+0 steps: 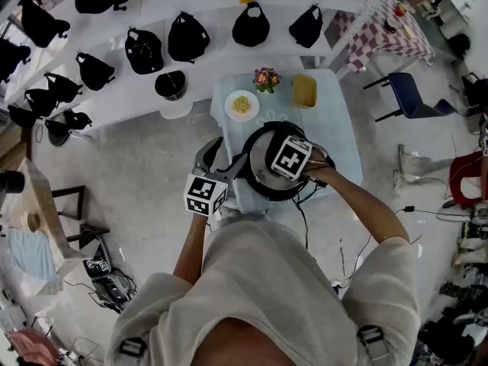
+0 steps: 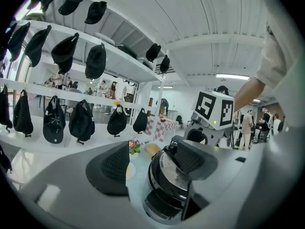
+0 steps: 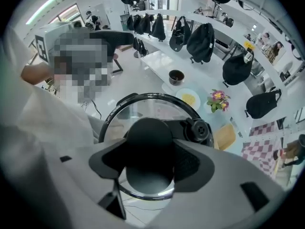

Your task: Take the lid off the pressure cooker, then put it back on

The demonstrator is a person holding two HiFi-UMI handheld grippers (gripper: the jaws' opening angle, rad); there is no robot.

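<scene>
In the head view the right gripper (image 1: 290,158) covers the knob (image 3: 148,142) and most of the lid (image 1: 261,174), and the pressure cooker's (image 2: 159,192) body lies hidden beneath them.

Plate (image 1: 242,104) and flowers (image 1: 266,78) behind pressure cooker (image 1: 261,171)

Food plate (image 1: 242,104), flowers (image 1: 266,78), yellow tray (image 1: 304,91), black bags (image 1: 188,36)

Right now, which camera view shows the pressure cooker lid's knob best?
Right gripper view: the black knob fills the centre between the jaws. Head view: the right gripper covers it. Left gripper view: not visible.
</scene>
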